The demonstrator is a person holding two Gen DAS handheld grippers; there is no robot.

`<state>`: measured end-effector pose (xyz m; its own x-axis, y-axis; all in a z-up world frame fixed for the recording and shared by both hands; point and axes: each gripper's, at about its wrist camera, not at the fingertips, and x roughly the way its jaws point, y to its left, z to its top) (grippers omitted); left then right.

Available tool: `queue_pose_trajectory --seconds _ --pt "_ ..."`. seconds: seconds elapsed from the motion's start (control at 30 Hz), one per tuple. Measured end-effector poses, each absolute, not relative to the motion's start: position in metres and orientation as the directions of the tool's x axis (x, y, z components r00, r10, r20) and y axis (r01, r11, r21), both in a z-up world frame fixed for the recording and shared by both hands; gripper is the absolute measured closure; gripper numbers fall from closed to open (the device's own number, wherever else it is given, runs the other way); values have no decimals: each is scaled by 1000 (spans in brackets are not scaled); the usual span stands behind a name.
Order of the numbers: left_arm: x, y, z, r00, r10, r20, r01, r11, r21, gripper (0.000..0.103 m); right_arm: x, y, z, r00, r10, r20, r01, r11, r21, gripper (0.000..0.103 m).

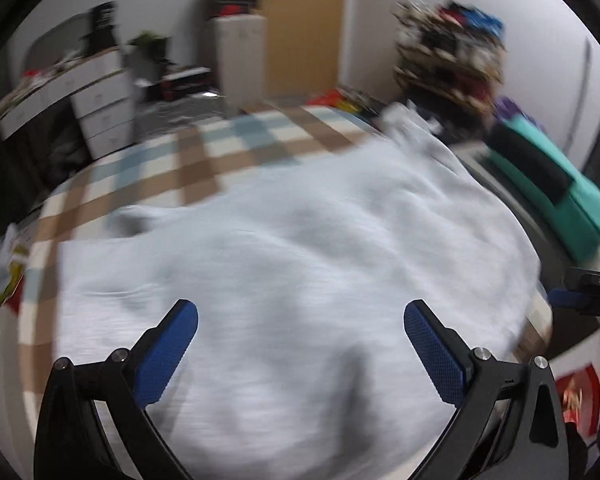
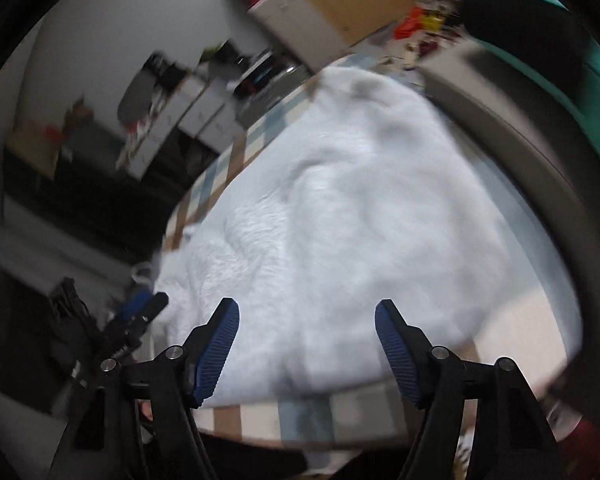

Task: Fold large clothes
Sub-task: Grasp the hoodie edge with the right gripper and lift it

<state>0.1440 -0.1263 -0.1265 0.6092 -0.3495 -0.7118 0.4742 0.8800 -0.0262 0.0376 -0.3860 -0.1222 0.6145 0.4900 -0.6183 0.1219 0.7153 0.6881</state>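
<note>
A large white garment [image 1: 292,248] lies spread over a checked brown, blue and cream bed cover [image 1: 204,148]. My left gripper [image 1: 300,320] hovers above its near part, open, with nothing between the blue pads. In the right wrist view the same white garment [image 2: 340,220] fills the middle, and my right gripper [image 2: 306,320] stands open over its near edge, holding nothing. The right gripper [image 1: 580,296] shows at the right edge of the left wrist view, and the left gripper [image 2: 140,312] at the lower left of the right wrist view. Both views are blurred.
A teal and black cushion [image 1: 556,184] lies at the right side of the bed. White drawers [image 1: 104,108] stand beyond the far left corner, a cluttered pile [image 1: 448,48] at the back right, and a wooden door [image 1: 304,28] behind. The bed's near edge [image 2: 300,420] runs under my right gripper.
</note>
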Motion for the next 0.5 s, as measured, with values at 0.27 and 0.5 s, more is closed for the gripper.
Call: queue_pose_trajectory --seconds 0.27,0.5 --pt "166 -173 -183 448 -203 -871 496 866 54 1 37 -390 -175 559 610 -561 232 535 812 30" --pt "170 -168 -178 428 -236 -873 500 866 11 1 59 -379 -179 554 552 -623 271 588 762 25"
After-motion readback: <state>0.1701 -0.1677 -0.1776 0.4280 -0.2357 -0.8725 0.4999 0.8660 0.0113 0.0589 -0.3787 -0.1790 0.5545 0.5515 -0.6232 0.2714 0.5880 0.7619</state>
